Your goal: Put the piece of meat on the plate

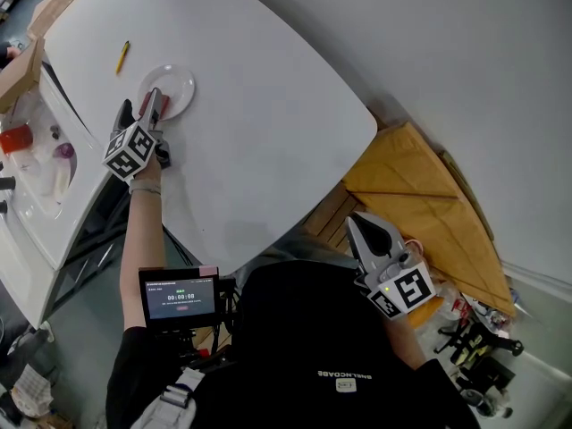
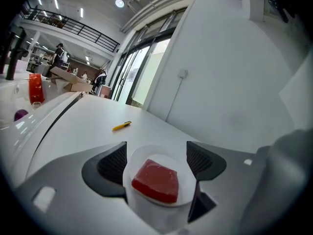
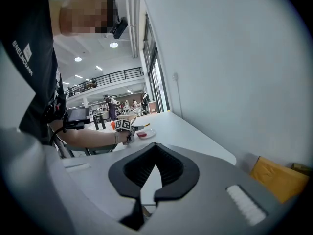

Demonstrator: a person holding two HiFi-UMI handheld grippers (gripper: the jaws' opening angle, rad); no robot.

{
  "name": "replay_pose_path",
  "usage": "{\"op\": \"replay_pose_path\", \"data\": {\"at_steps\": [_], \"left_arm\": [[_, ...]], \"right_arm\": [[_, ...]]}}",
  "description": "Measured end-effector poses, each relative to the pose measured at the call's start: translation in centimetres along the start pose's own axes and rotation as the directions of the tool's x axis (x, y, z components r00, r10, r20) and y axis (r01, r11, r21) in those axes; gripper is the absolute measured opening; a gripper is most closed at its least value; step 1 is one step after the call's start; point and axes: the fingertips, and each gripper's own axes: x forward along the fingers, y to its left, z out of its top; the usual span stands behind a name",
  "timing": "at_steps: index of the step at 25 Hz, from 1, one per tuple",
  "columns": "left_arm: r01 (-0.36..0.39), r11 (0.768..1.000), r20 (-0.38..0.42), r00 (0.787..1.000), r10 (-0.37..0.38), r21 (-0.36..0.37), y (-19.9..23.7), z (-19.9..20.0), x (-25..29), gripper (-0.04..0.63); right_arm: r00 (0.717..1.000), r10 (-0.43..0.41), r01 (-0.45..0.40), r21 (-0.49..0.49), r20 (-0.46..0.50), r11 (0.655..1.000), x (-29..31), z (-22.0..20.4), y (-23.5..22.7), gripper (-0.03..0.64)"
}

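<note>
Meat [image 2: 155, 181] on plate [image 2: 157, 152] (white), left tongs [image 2: 156, 161] released, right tongs [image 3: 147, 194] clenched empty.

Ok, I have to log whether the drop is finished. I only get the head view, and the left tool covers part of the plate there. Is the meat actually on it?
Observer: Yes. The left gripper view shows the red piece of meat lying flat on the white plate.
Operator: Is the tool off it?
Observer: The left tool has its jaws wide apart, one on each side, and neither touches the meat.
Operator: Any overhang at the rim?
Observer: None. The meat sits near the middle, with white plate showing all around it.
</note>
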Motion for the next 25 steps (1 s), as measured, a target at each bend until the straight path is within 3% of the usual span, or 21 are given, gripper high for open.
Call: {"op": "replay_pose_path", "data": {"at_steps": [15, 25], "left_arm": [[-0.001, 1.0, 0.017, 1.0, 0.001, 0.016, 0.1, 1.2, -2.6, 0.402], [0.046, 0.998, 0.028, 0.998, -0.047, 0.039, -2.6, 1.9, -4.9, 0.294]], "right_arm": [[0.999, 0.038, -0.038, 0.003, 0.027, 0.999, 0.1, 0.7, 1.3, 0.005], [0.994, 0.099, -0.101, 0.04, 0.048, 0.994, 1.2, 1.2, 1.5, 0.005]]}}
